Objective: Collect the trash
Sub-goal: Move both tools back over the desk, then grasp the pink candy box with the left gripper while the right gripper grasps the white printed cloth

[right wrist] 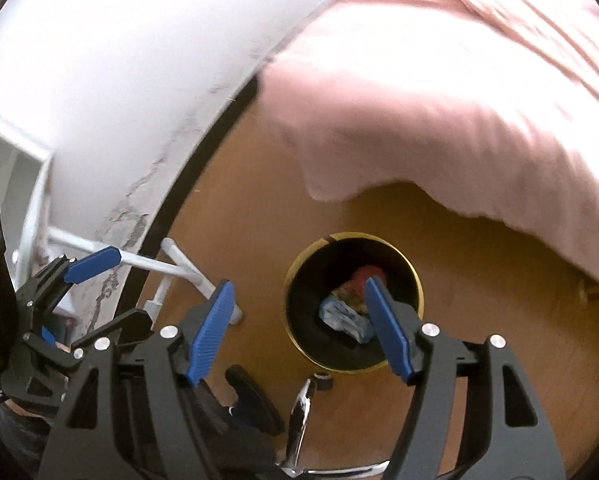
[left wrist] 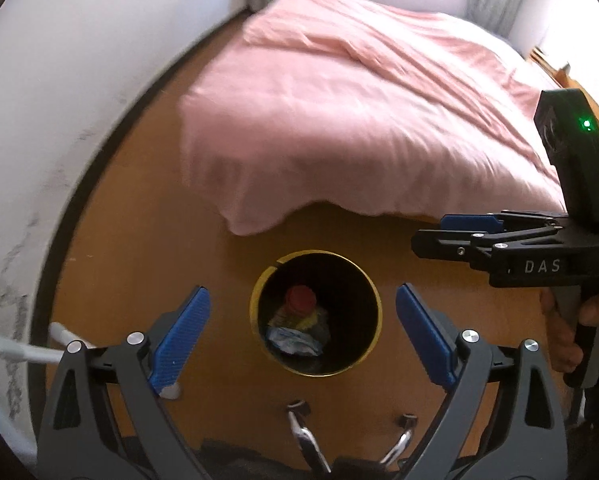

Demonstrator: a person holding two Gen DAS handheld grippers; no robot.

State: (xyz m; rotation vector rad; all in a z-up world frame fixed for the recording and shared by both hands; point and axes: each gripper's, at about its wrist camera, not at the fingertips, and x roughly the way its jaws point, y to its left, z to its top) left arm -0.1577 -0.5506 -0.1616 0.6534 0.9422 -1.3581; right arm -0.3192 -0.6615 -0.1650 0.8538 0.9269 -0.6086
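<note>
Bedroom, wooden floor (left wrist: 147,240), bed under a rumpled pink duvet (left wrist: 359,120) beyond a round black bin with a gold rim (left wrist: 373,292). Trash sits at the bin bottom: red-capped crumpled bottle (left wrist: 301,304) on blue-white wrappers (left wrist: 295,342). Left gripper (left wrist: 303,336) above the bin, jaws wide, empty; bin mouth framed between them. Right gripper (right wrist: 299,330) jaws apart, empty, one finger overlapping the bin. Only the left view shows the hand (left wrist: 571,332) on the right gripper's handle; only the right view shows white rack tubing (right wrist: 179,272) left of the bin.
</note>
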